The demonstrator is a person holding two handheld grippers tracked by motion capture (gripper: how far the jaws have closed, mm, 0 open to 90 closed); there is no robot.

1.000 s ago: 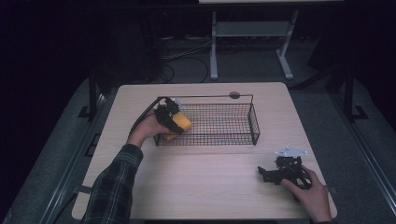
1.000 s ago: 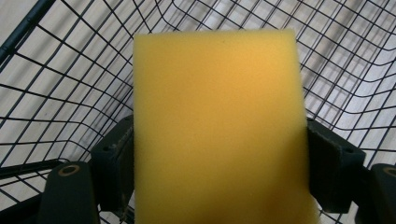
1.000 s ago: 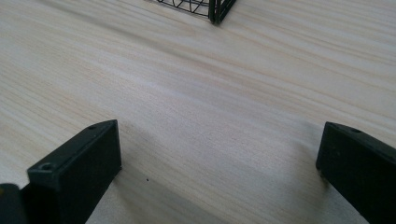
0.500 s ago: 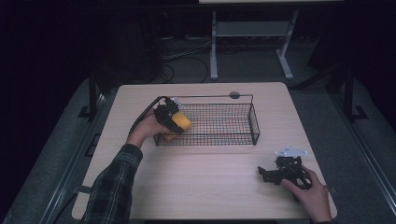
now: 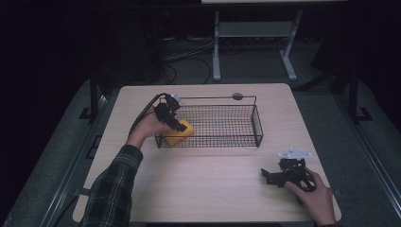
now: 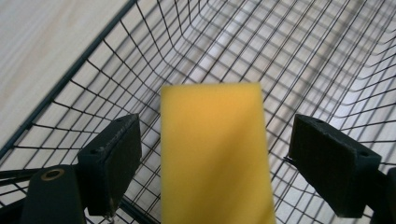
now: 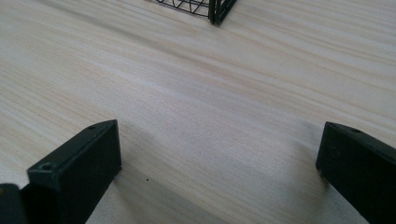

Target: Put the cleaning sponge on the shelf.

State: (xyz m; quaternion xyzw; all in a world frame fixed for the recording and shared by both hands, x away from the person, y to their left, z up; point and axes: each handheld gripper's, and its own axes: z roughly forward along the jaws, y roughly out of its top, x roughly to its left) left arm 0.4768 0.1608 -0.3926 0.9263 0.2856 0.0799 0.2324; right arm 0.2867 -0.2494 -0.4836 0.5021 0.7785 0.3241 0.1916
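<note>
- A person's left forearm, in a plaid sleeve, reaches from the bottom edge toward 12 o'clock across a pale wooden table.
- The left gripper hangs over the left end of a black wire basket, its cable looping back toward the hand.
- In the left gripper view its jaws stand wide, a gap on each side of a yellow sponge that sits between them without touching either pad.
- From the high view, that sponge lies inside the basket at its 9 o'clock end, close against the near wall.
- The basket sits on the far half of the table, its thin handle rising along the far side toward a small dark disc at 12 o'clock.
- At 4 o'clock on the table, the right hand rests the right gripper on the wood, a grey plate on top.
- In the right gripper view its jaws are spread wide over bare tabletop, with a corner of the basket at 12 o'clock.
</note>
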